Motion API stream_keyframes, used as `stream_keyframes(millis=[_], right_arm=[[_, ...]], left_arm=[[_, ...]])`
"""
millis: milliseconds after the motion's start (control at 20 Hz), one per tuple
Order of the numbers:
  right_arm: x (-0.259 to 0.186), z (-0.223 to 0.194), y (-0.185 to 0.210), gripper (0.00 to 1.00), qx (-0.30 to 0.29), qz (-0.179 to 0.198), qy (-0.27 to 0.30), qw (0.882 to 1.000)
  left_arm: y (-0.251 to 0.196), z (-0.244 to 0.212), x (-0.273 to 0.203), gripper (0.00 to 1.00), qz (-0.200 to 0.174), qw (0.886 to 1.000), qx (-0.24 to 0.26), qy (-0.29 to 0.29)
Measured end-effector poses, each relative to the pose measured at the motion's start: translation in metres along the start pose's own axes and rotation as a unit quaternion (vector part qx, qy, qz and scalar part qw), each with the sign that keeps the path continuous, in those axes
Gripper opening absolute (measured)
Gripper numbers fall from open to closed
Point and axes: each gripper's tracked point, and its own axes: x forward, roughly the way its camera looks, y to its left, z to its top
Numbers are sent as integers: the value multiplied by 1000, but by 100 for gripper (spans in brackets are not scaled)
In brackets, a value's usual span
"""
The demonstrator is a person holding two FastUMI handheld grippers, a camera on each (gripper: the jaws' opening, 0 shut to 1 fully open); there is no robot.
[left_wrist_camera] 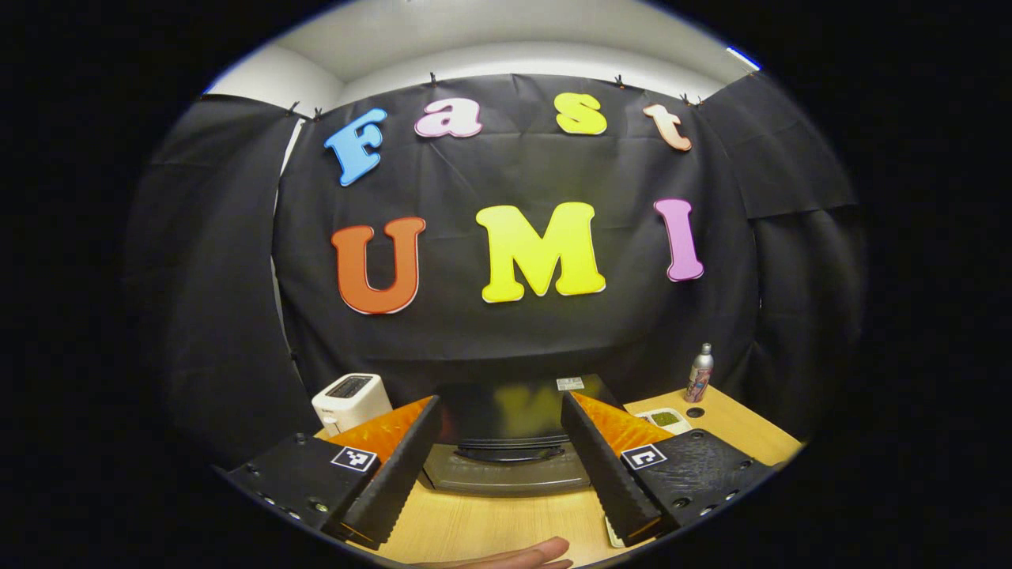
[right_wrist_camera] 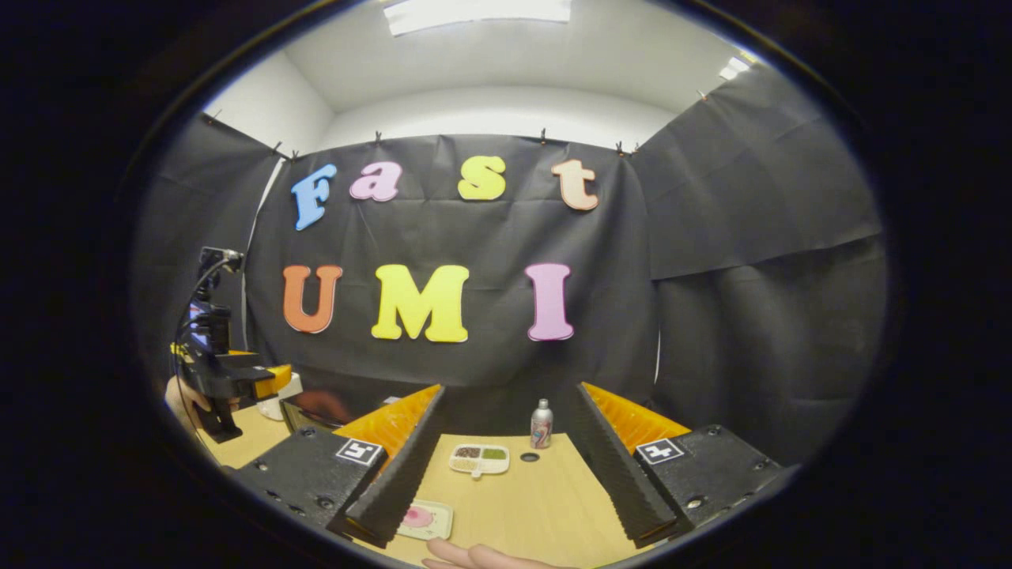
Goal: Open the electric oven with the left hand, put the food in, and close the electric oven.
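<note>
The left gripper (left_wrist_camera: 500,442) is hanging with jaws spread, holding nothing; the oven (left_wrist_camera: 506,438) is sitting between them and just ahead, door shut, handle (left_wrist_camera: 510,454) facing the fingers. A toaster (left_wrist_camera: 350,400) is standing beyond the left finger, a bottle (left_wrist_camera: 700,373) beyond the right. The right gripper (right_wrist_camera: 506,454) is also gaping wide over the table (right_wrist_camera: 538,506), the divided dish (right_wrist_camera: 479,458) and bottle lying between its jaws, the food plate (right_wrist_camera: 423,519) resting by its left fingertip.

Oven (left_wrist_camera: 510,442) on table (left_wrist_camera: 490,521) centre, toaster (left_wrist_camera: 352,399) left, bottle (left_wrist_camera: 700,373) right
</note>
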Motion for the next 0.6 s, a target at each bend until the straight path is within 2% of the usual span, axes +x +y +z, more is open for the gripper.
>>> stream_keyframes(millis=[150, 300, 600], right_arm=[[12, -11, -3, 99, 1, -2, 16, 1000], [19, -17, -7, 99, 3, -3, 27, 1000], [23, -21, -31, 99, 15, -26, 35, 999]], left_arm=[[0, -23, 34, 97, 3, 1000, 11, 23], [-1, -53, 62, 96, 1, 998, 2, 64], [-6, -95, 92, 97, -12, 991, -6, 131]])
